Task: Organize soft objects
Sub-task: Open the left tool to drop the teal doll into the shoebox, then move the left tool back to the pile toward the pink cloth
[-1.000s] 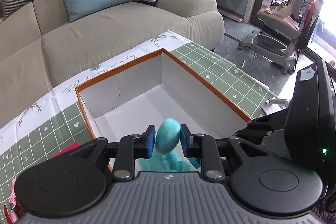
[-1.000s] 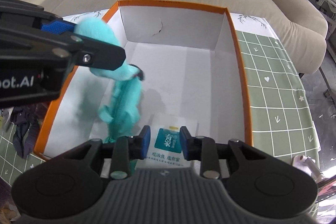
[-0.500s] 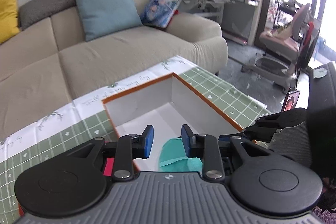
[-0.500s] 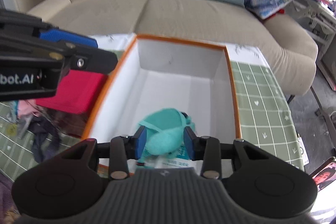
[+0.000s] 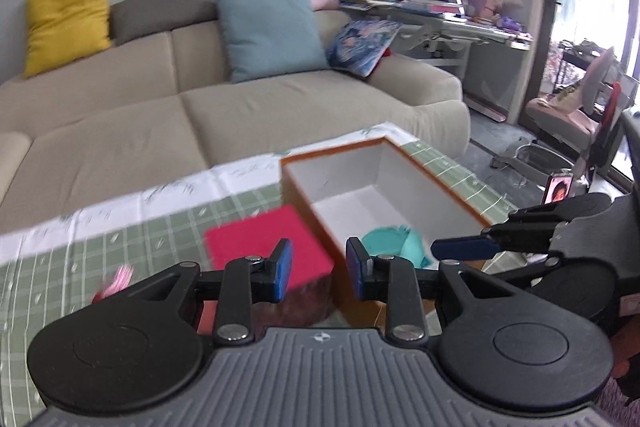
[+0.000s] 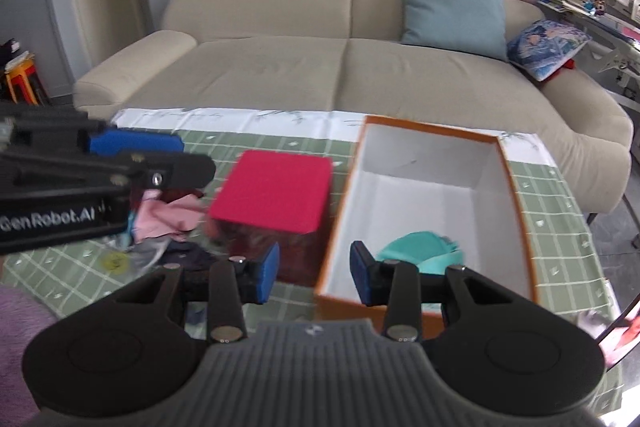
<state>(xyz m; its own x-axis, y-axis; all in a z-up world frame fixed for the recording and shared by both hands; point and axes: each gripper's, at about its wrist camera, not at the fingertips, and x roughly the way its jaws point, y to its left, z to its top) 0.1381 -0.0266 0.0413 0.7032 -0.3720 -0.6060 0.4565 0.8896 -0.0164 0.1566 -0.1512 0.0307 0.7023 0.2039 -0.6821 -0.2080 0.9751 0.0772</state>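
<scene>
A teal soft toy (image 6: 420,251) lies at the near end of the orange-rimmed white box (image 6: 516,187); it also shows in the left wrist view (image 5: 394,243), inside the box (image 5: 432,183). My left gripper (image 5: 318,269) is open and empty, above the box's near left wall. My right gripper (image 6: 314,273) is open and empty, above the box's near left corner. A pile of soft clothes (image 6: 168,219), pink and dark, lies on the table left of a red-topped box (image 6: 276,191).
The red-topped box (image 5: 264,243) stands against the orange box's left side. The table has a green checked cloth (image 6: 560,199). A beige sofa (image 6: 340,67) with cushions runs behind the table. A desk and chair (image 5: 576,107) are at the right.
The left gripper let go of the teal toy, which now lies in the box. Both grippers opened, rose and drew back to the left.
</scene>
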